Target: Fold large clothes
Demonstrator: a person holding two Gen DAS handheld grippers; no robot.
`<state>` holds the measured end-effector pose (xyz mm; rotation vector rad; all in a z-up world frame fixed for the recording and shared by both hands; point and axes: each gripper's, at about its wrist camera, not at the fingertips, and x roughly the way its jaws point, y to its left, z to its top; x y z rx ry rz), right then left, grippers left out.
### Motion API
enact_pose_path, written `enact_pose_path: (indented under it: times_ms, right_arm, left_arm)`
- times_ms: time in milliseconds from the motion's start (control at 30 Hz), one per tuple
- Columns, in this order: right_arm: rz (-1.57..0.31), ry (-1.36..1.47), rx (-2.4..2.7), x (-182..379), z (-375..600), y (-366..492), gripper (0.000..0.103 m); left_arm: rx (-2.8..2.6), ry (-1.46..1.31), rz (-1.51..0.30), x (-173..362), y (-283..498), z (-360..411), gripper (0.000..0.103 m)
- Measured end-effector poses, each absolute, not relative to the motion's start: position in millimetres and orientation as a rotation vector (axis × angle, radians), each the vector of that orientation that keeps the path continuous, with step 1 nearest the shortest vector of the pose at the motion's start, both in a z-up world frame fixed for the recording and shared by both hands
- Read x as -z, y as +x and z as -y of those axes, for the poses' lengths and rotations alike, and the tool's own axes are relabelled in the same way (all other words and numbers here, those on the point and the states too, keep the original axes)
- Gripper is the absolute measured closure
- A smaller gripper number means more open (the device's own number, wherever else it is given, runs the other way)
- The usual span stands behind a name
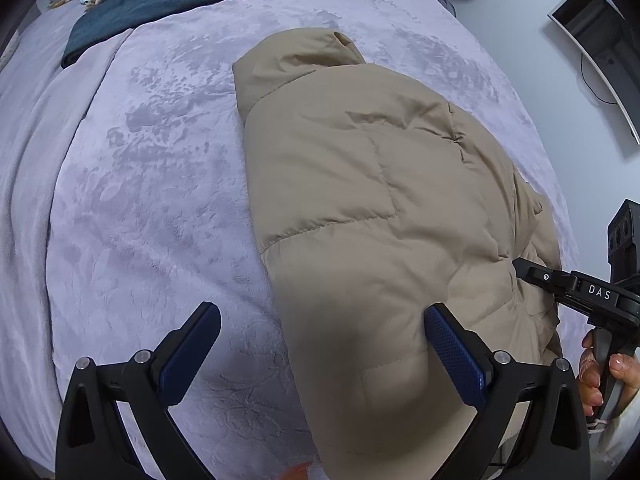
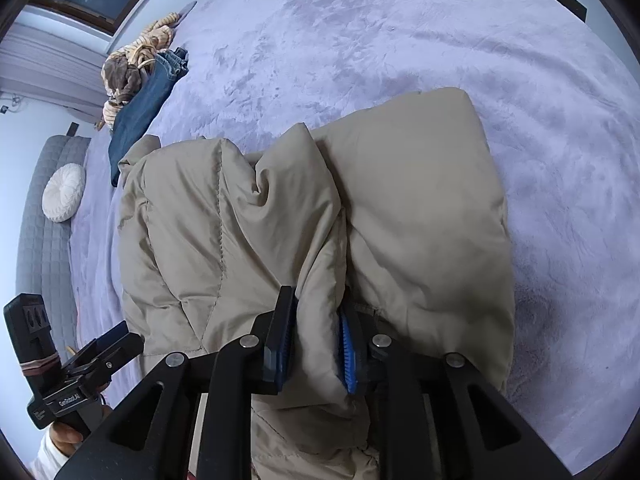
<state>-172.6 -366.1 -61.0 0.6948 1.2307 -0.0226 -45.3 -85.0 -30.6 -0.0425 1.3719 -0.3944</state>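
A beige puffer jacket [image 1: 360, 184] lies partly folded on the lilac plush blanket [image 1: 140, 200], its collar end pointing away. My left gripper [image 1: 324, 344] is open, low over the jacket's near corner; one blue pad [image 1: 452, 352] rests above the fabric and the other pad [image 1: 192, 348] hangs over bare blanket. In the right wrist view the jacket [image 2: 420, 208] is doubled over, and my right gripper [image 2: 316, 340] is shut on a bunched fold of it at the near edge. The right gripper [image 1: 560, 284] also shows at the jacket's right side, held by a hand [image 1: 600, 372].
Folded blue jeans [image 1: 160, 0] and a heap of striped and brown clothes [image 2: 132, 68] lie at the blanket's far corner. A white round cushion [image 2: 64, 192] sits on a grey quilted seat [image 2: 44, 264]. A dark screen [image 1: 592, 40] stands on the floor to the right.
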Motion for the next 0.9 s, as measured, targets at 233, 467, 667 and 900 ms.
enact_pose_path:
  times_ms: [233,467,667,900]
  right_arm:
    - [-1.296,0.684,-0.018,58.0,367.6,-170.3,0.066]
    - [-1.304,0.653,-0.077,45.7,380.0,-173.6,0.044]
    - [-1.252,0.7,-0.115,37.1,411.5,-184.1,0.035]
    - [-1.18,0.78,-0.101,43.4,454.0,-186.9,0.021]
  left_arm:
    - [0.361,-0.085,-1.398,32.1,-44.5,86.6,0.001]
    - [0.375,-0.163,-1.419,43.3,-44.4,92.8,0.001]
    - [0.406,-0.214,-1.432,47.1,-41.8,95.7,0.001]
    - [0.444,-0.283,-1.432,53.8,-36.3,91.3,0.001]
